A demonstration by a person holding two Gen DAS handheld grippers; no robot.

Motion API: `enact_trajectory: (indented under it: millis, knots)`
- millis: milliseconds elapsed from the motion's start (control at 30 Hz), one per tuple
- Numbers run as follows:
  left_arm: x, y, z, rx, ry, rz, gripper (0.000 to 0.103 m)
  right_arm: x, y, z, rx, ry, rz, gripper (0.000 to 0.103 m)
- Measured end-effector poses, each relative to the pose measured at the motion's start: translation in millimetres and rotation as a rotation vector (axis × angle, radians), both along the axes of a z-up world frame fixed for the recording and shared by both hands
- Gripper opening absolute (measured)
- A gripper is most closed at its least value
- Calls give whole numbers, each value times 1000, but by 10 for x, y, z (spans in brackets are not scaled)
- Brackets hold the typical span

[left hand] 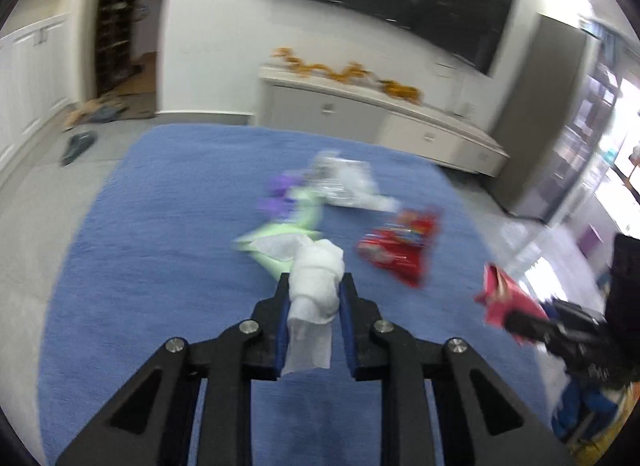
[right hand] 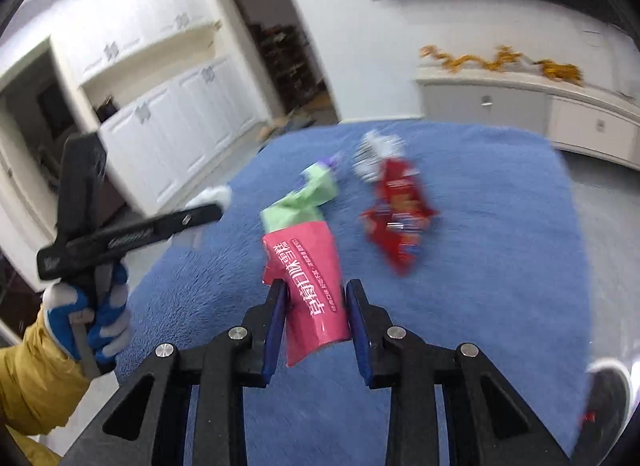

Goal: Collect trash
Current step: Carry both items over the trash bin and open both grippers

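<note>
Between the blue pads of the left gripper [left hand: 314, 298], a crumpled white tissue [left hand: 316, 286] is being pinched, while the right gripper [right hand: 316, 306] is clamping a pink wrapper [right hand: 310, 286]; both pieces are hanging clear above the blue rug [left hand: 160, 225]. Further out on the rug, a green wrapper [right hand: 316, 193], a red snack bag [right hand: 396, 213] and a silvery wrapper [left hand: 340, 181] are lying close together. Judging by this, the carrying step is under way; next, both loads need a bin, which is not showing in either view.

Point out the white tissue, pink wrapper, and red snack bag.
white tissue [left hand: 316, 280]: left wrist view, crumpled middle.
pink wrapper [right hand: 310, 286]: right wrist view, printed face.
red snack bag [right hand: 398, 213]: right wrist view, centre of bag.
</note>
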State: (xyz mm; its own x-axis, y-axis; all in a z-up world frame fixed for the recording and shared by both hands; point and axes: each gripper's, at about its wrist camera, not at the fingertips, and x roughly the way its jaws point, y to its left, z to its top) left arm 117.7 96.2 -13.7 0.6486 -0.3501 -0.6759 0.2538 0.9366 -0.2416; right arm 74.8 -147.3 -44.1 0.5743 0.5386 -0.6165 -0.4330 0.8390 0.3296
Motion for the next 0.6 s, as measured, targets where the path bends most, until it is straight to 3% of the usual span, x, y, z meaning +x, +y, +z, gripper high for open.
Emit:
enact_trajectory:
  millis: [133, 267, 433, 600]
  knots:
    - [-97, -857, 117, -27, 3, -188, 21, -260, -784, 140, 2, -35, -180, 29]
    - [-133, -1846, 103, -7, 7, -366, 21, -510, -1637, 64, -46, -22, -391, 29]
    - [-48, -3029, -114, 12, 79, -526, 21, -660, -2514, -310, -127, 53, -597, 29]
    - [-54, -3987, -457, 73, 134, -635, 22, -703, -3226, -815, -97, 154, -724, 31]
